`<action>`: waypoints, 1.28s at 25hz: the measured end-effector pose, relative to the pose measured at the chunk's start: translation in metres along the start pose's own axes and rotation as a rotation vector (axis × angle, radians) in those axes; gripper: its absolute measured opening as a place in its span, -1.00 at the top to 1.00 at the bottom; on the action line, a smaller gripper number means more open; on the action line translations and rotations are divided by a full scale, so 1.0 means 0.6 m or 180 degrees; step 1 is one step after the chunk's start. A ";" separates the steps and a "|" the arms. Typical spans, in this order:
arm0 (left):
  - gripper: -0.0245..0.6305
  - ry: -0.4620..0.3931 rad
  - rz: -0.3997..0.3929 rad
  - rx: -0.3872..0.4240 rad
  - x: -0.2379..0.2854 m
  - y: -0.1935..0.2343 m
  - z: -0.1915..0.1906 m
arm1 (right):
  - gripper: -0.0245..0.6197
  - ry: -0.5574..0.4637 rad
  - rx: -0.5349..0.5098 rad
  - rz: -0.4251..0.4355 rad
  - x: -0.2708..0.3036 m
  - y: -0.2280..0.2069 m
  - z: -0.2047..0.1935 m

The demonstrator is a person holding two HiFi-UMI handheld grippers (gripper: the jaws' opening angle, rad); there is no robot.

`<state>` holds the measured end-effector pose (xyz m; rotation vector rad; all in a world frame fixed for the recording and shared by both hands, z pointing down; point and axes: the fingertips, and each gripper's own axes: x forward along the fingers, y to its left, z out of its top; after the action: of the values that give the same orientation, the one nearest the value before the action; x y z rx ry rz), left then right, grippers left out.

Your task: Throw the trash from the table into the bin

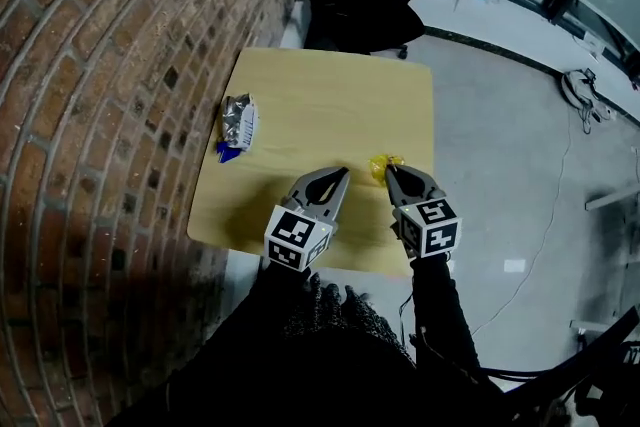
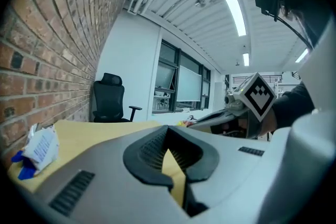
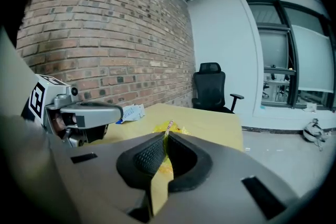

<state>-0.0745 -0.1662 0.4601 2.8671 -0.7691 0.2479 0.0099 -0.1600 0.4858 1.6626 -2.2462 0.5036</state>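
Observation:
A crumpled yellow wrapper point(image 1: 382, 164) lies near the right edge of the wooden table point(image 1: 330, 105). My right gripper point(image 1: 389, 173) is shut, its tips right at the wrapper's near side. In the right gripper view the yellow wrapper point(image 3: 170, 128) shows just past the closed tips point(image 3: 164, 137), and I cannot tell whether they touch. A silver and blue wrapper point(image 1: 238, 124) lies by the table's left edge, also seen in the left gripper view point(image 2: 38, 150). My left gripper point(image 1: 342, 174) hovers shut over the table's near middle, holding nothing point(image 2: 167, 131).
A brick wall point(image 1: 100, 115) runs along the table's left side. A black office chair point(image 1: 360, 5) stands beyond the far edge. Grey floor lies to the right, with cables point(image 1: 582, 91) on it. No bin is in view.

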 end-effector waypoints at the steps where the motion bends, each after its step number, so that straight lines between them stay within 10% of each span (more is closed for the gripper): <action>1: 0.91 0.0005 -0.0041 0.0015 0.011 -0.021 0.000 | 0.89 -0.0012 0.0030 -0.0059 -0.020 -0.019 -0.008; 15: 0.91 0.0078 -0.0461 0.0133 0.154 -0.293 -0.002 | 0.89 -0.0205 0.0386 -0.0592 -0.273 -0.240 -0.088; 32: 0.91 0.0116 -0.1217 0.0136 0.360 -0.344 0.029 | 0.89 -0.0192 0.0573 -0.1167 -0.287 -0.395 -0.079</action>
<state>0.2168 -0.0969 0.4631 2.9630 -0.2006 0.2653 0.2876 -0.0555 0.4766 2.1457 -1.9139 0.5804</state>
